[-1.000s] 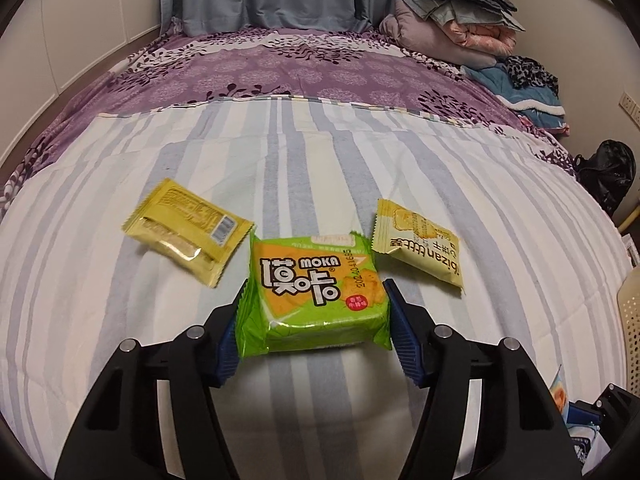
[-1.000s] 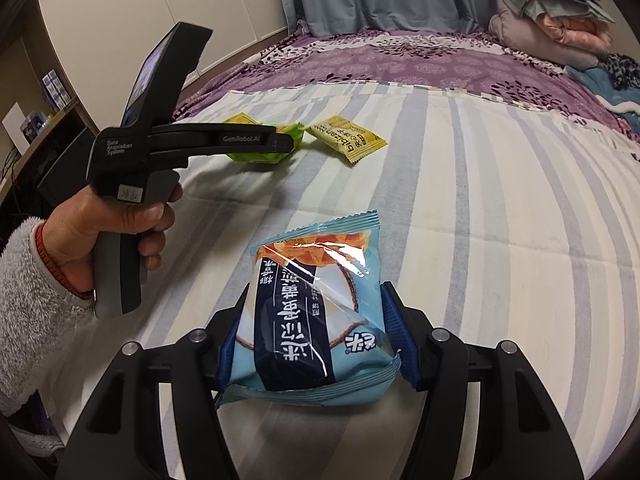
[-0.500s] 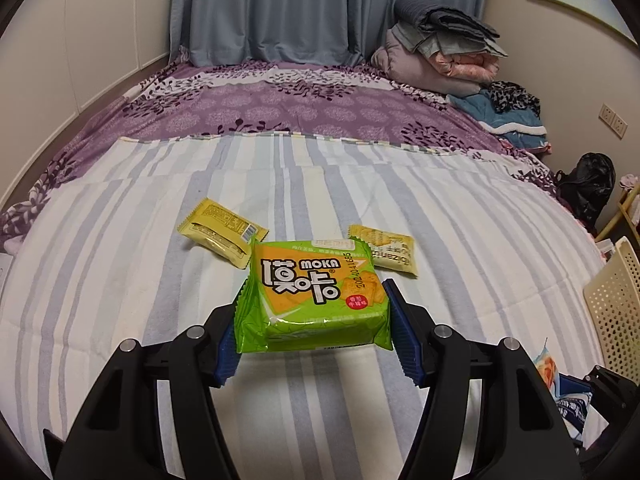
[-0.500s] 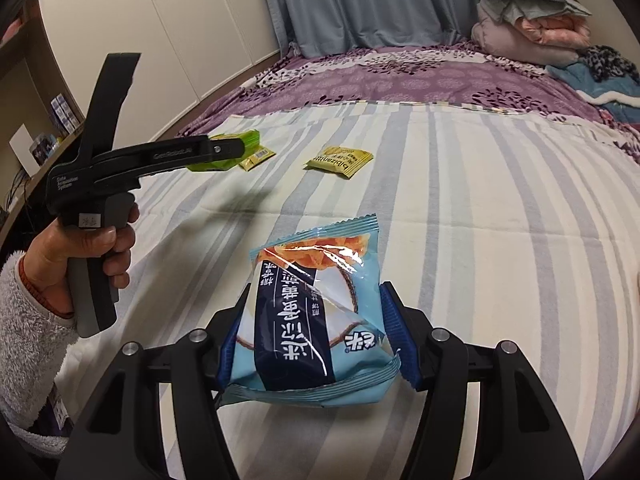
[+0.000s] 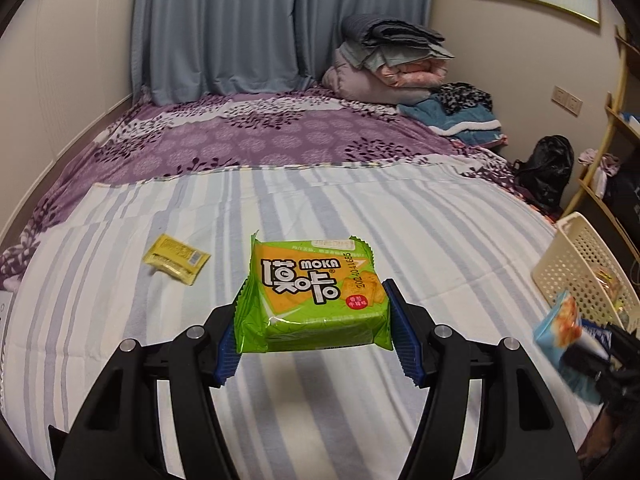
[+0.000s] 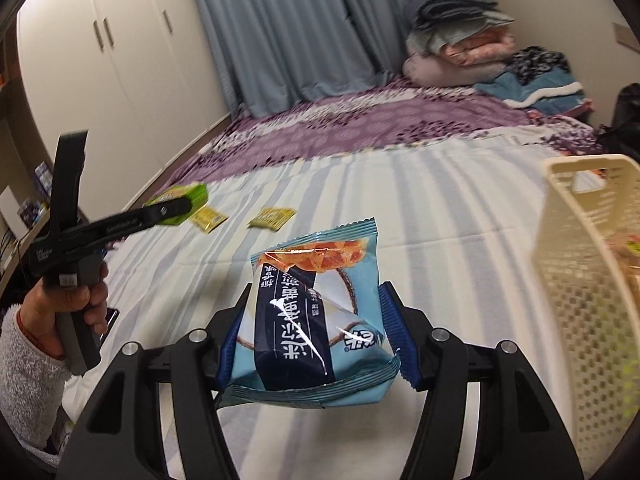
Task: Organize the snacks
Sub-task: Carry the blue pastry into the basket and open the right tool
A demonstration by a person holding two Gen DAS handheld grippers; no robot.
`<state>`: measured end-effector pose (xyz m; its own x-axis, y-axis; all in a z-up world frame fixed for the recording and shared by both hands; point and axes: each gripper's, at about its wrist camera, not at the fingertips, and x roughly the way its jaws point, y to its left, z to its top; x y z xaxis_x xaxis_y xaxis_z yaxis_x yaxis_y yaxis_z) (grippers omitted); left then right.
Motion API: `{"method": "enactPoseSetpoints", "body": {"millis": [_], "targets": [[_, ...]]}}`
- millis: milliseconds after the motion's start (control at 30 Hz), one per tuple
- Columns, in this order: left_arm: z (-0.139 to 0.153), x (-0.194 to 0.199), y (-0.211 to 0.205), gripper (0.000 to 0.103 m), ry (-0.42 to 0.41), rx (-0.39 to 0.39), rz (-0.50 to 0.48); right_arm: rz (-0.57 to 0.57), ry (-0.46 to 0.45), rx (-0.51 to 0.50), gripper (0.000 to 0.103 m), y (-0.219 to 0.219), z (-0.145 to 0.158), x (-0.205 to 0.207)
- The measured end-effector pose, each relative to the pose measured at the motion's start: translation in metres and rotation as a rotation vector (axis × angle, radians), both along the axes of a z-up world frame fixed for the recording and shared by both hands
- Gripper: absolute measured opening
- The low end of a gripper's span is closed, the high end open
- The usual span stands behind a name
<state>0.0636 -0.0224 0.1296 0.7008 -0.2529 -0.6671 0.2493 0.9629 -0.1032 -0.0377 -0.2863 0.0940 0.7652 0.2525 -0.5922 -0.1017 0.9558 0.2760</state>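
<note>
Striped bedding (image 5: 360, 216) in pale blue and white lies under both grippers. Nearest, the left gripper (image 5: 316, 330) clamps a green MOKA snack pack (image 5: 314, 300) between its blue pads, lifted clear of the bed. Ahead and to the left of those fingers a small yellow packet (image 5: 176, 258) lies flat on the stripes. Off to the right of them stands a cream perforated basket (image 5: 576, 264). The right gripper (image 6: 316, 344) pinches a light-blue snack bag (image 6: 316, 320) between its fingers, held upright above the bed, with the basket wall just to the right. Further ahead and left of these fingers lies a second yellow packet (image 6: 272, 216). Beyond, a purple floral cover (image 5: 256, 136) reaches the blue curtains (image 5: 240, 28).
</note>
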Motion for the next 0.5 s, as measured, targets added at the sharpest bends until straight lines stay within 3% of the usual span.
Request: {"method": "enactPoseSetpoints", "body": {"millis": [267, 500], "targets": [[0.021, -0.023, -0.049, 0.064, -0.034, -0.004, -0.106, -0.201, -0.095, -0.004, 0.061, -0.067, 0.028, -0.046], [0.032, -0.041, -0.087, 0.064, -0.058, 0.003, -0.189, -0.395, -0.110, -0.013, 0.061, -0.131, 0.028, -0.078]]}}
